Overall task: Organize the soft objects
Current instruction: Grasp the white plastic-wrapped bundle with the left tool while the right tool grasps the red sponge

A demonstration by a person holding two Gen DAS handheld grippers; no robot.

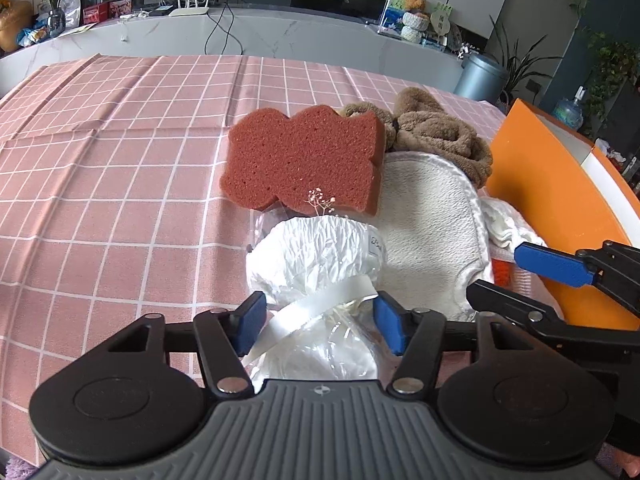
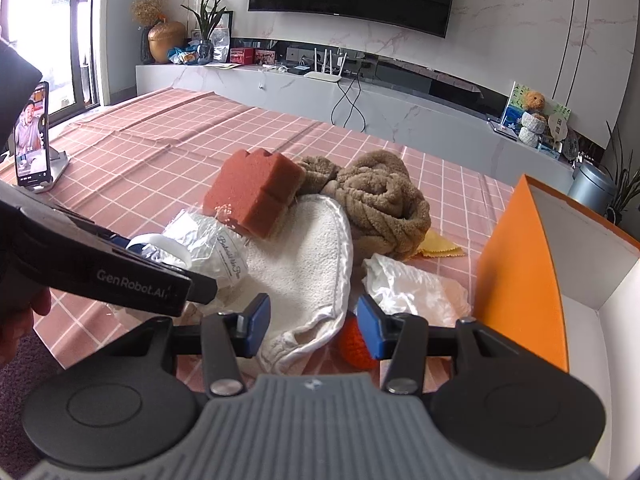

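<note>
Left wrist view: left gripper (image 1: 318, 322) open moderately wide, its two blue pads either side of one white wrapped bundle (image 1: 316, 254) tied with a white ribbon (image 1: 320, 306), not visibly pressing it. One rust-red sponge (image 1: 302, 158) just beyond the bundle, leaning over one cream cloth mitt (image 1: 424, 236). One brown plush towel (image 1: 436, 132) bunched behind the mitt. One orange box (image 1: 556, 216) at the right edge, one crumpled white tissue (image 1: 504, 224) against its wall. Right gripper (image 1: 554, 266) reaching in from the right beside the box, one blue pad showing, spread not clear here. All on a pink checked tabletop (image 1: 120, 184). Right wrist view: right gripper (image 2: 312, 324) open moderately wide and empty, over the mitt's (image 2: 304, 256) near hem, one orange knitted ball (image 2: 354, 344) partly hidden behind the right pad. Left gripper's black body (image 2: 100, 268) crossing in front of the bundle (image 2: 208, 244) and covering its near half. One sponge (image 2: 254, 196), one brown towel (image 2: 380, 204), one yellow cloth (image 2: 438, 250) peeking from under the towel, one white tissue (image 2: 408, 286), one orange box (image 2: 516, 264) standing open at the right. One phone on a stand (image 2: 32, 136) far left on the tabletop (image 2: 160, 140).
</note>
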